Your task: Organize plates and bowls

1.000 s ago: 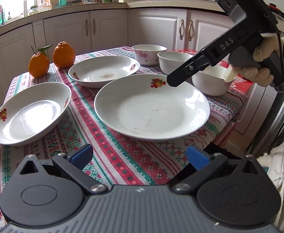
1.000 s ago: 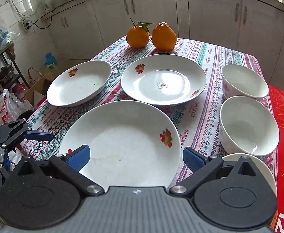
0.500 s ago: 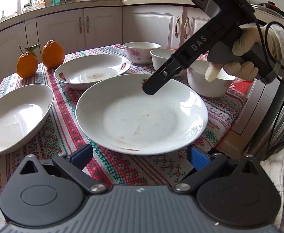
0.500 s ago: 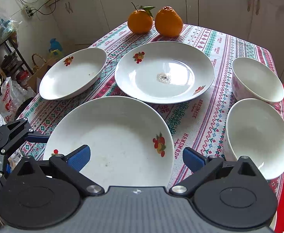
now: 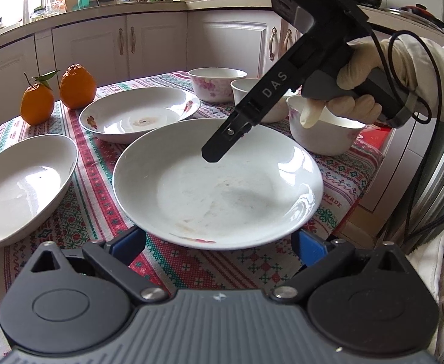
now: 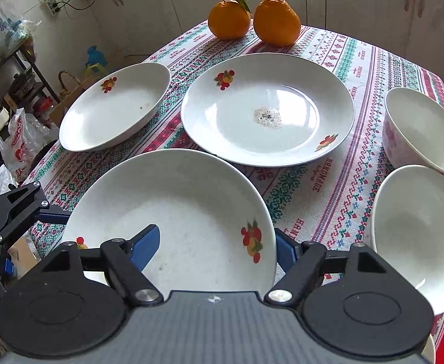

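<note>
A large white plate (image 5: 218,188) with fruit prints lies on the patterned tablecloth, closest to both grippers; it also shows in the right wrist view (image 6: 173,212). My left gripper (image 5: 218,244) is open, its blue pads either side of the plate's near rim. My right gripper (image 6: 217,247) is open, one pad over the plate's inside, the other outside its rim. A second plate (image 6: 267,109) and a third plate (image 6: 115,106) lie beyond. Three bowls stand to one side: (image 6: 422,130), (image 6: 415,236), (image 5: 325,133).
Two oranges (image 6: 252,18) sit at the table's far end. White kitchen cabinets (image 5: 149,48) surround the table. Bags and clutter (image 6: 6,127) stand on the floor past the table's left edge. The table edge drops off near the bowls (image 5: 370,182).
Both grippers have moved closer to the large plate. The right gripper has come down so its pads straddle the plate's rim; the left gripper's pads now reach the opposite rim.
</note>
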Motion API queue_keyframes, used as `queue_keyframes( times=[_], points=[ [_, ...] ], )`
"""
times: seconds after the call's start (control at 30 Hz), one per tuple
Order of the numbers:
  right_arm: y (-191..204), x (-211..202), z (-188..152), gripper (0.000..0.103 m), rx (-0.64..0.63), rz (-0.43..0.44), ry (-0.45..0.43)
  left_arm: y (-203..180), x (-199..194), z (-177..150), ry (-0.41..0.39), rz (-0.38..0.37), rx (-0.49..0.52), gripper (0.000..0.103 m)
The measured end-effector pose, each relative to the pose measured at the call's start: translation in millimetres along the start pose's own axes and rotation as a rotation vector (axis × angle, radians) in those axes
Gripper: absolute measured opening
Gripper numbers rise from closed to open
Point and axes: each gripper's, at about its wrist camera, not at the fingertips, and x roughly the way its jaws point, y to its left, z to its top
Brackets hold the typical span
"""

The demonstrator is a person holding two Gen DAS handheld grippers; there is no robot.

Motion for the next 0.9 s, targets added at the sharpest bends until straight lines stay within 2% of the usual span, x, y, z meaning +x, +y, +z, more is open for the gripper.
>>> queue_keyframes(
  times=[0.27,0.43,0.9],
  points=[
    [-3.4,5.2,4.9,0.081,-0.004,0.021,0.017,2.3,1.5,0.5,-0.001,-0.015,-0.004,0.100],
    [-2.6,10.3,4.8,0.081,-0.013,0.021,0.032,3.2,1.4,-2.5,0.008,-0.016,0.001,0.090],
    [-11.3,8.5,5.1,0.081,0.017,0.082,0.020,5.8,0.7,-0.4,0.015,-0.029,0.015,0.089]
  ],
)
